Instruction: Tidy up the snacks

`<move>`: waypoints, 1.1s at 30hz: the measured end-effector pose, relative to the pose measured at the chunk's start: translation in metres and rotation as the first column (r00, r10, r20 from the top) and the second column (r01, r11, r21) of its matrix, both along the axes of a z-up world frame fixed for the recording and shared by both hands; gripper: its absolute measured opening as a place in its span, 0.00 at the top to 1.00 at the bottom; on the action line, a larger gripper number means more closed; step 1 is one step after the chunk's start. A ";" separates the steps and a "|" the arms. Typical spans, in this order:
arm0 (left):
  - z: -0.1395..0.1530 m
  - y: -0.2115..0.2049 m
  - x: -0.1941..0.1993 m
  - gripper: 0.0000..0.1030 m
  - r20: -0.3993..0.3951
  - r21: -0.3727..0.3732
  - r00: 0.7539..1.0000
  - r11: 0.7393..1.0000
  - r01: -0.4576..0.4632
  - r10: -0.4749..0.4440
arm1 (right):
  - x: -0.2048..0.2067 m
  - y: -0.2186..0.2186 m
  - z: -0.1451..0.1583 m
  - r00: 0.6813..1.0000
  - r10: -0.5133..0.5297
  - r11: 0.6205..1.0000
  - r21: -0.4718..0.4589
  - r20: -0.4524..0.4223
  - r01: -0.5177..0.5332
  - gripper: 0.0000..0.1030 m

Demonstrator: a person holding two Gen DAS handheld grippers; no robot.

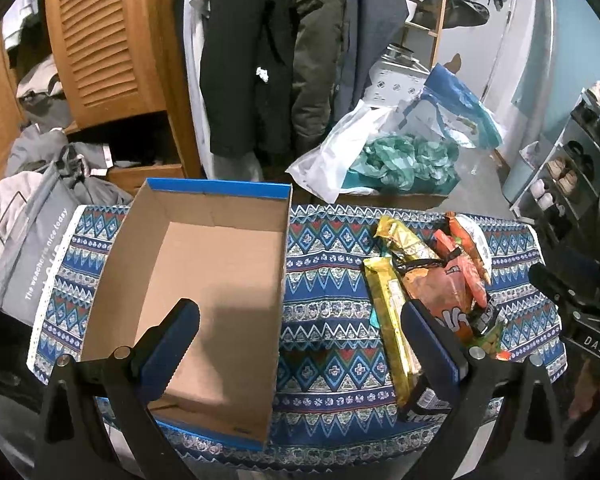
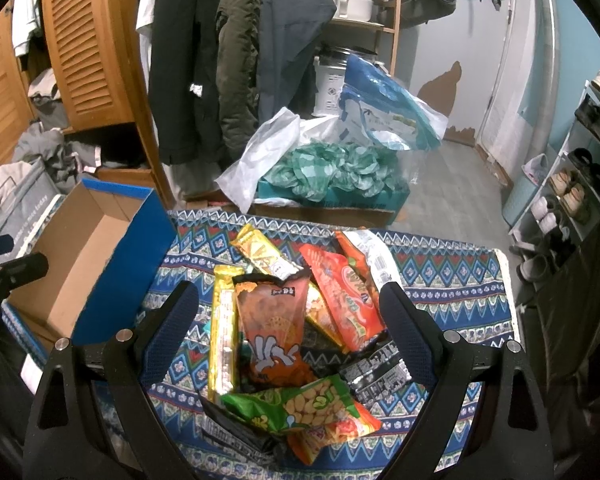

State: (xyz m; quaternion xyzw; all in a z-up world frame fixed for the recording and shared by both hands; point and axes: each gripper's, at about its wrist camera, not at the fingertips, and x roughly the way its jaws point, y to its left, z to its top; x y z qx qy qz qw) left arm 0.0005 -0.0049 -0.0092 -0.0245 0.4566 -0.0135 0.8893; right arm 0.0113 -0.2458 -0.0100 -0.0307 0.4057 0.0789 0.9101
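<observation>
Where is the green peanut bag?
In the right wrist view, the green peanut bag lies at the near end of the snack pile, below the orange packet, on the patterned cloth.

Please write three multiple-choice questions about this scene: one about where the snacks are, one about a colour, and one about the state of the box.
1. Where does the snack pile lie?
A. inside the box
B. on the patterned cloth, right of the box
C. on the floor

2. What colour is the outside of the cardboard box?
A. blue
B. red
C. green

3. What is inside the box now?
A. several snacks
B. one snack
C. nothing

Answers:
1. B: the packets rest on the patterned cloth beside the box.
2. A: its rim and outer wall are blue.
3. C: only bare brown cardboard shows, and the left tongs and the right tongs are open.
</observation>
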 end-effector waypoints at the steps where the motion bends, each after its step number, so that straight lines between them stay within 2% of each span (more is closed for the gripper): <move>1: 0.000 0.001 0.000 0.01 -0.001 0.000 1.000 1.000 -0.001 0.001 | 0.000 0.000 0.000 1.000 0.000 1.000 0.001 0.001 0.000 0.12; 33: -0.001 0.005 0.001 0.01 -0.007 0.006 1.000 1.000 -0.008 0.008 | -0.002 -0.002 -0.005 1.000 0.000 1.000 0.008 -0.014 0.000 0.12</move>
